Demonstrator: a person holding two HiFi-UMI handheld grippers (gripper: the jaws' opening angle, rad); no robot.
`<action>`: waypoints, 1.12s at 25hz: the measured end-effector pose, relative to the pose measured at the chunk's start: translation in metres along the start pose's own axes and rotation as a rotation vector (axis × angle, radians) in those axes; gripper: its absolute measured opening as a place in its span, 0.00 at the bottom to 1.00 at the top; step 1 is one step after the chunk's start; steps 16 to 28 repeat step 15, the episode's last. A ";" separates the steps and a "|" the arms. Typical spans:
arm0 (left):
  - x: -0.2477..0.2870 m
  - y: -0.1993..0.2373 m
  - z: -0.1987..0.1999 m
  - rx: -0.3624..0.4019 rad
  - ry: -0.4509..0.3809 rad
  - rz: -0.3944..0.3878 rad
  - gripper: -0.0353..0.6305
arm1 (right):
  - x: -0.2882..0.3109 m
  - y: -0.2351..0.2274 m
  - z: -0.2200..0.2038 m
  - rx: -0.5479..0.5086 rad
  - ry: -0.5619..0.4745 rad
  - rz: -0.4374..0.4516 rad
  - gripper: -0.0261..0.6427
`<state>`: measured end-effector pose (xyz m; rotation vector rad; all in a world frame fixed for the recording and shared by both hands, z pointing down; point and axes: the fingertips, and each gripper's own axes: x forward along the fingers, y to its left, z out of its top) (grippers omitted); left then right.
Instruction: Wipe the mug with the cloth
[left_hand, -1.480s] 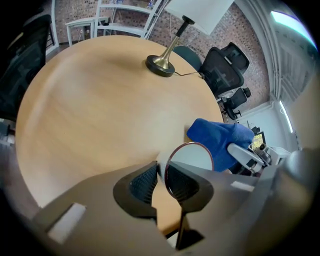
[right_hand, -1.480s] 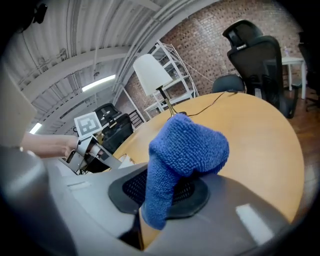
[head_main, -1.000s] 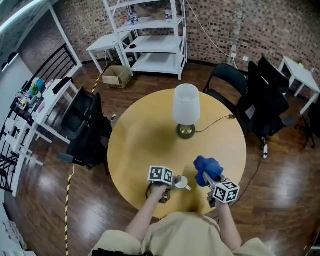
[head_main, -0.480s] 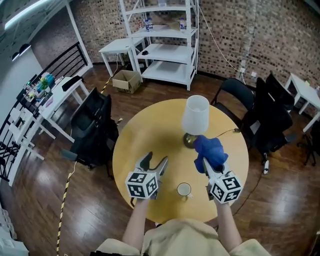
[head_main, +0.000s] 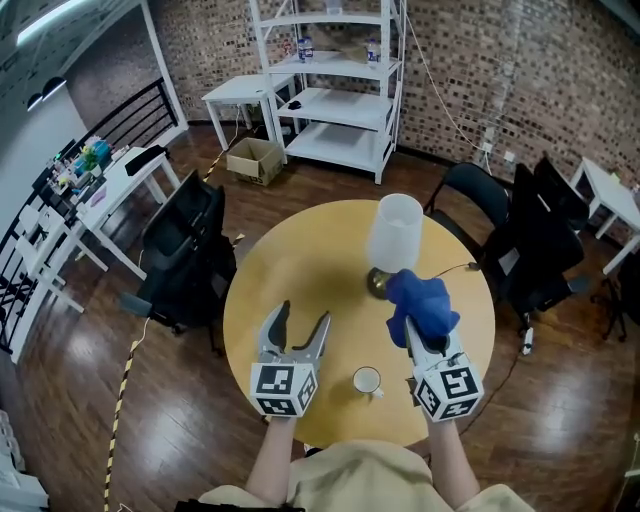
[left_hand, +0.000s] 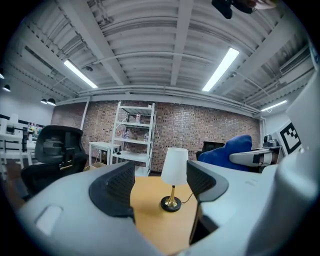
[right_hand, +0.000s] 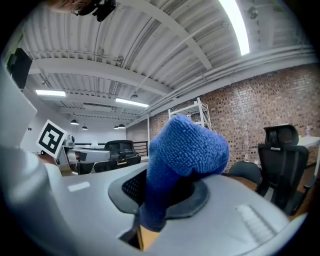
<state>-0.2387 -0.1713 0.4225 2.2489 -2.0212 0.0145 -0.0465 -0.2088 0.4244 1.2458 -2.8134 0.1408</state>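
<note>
Yellow table (head_main: 300, 265), mug (head_main: 367, 380), brick walls (head_main: 560, 60)

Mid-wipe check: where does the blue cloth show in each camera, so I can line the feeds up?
Head view: the blue cloth is right of centre, just below the lamp.
Left gripper view: blue cloth at the right-middle edge.
Right gripper view: blue cloth fills the centre, clamped between the jaws.
Shared landmark: the white shelf unit, top centre in the head view, left of centre in the left gripper view, just above the cloth in the right gripper view.
</note>
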 end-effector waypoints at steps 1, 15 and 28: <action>0.000 -0.002 0.000 0.004 -0.004 -0.004 0.51 | 0.000 0.002 0.000 -0.007 -0.001 0.002 0.15; 0.011 -0.005 0.002 0.026 0.002 -0.023 0.50 | 0.007 0.016 0.001 -0.034 0.004 0.020 0.15; 0.011 -0.005 0.002 0.026 0.002 -0.023 0.50 | 0.007 0.016 0.001 -0.034 0.004 0.020 0.15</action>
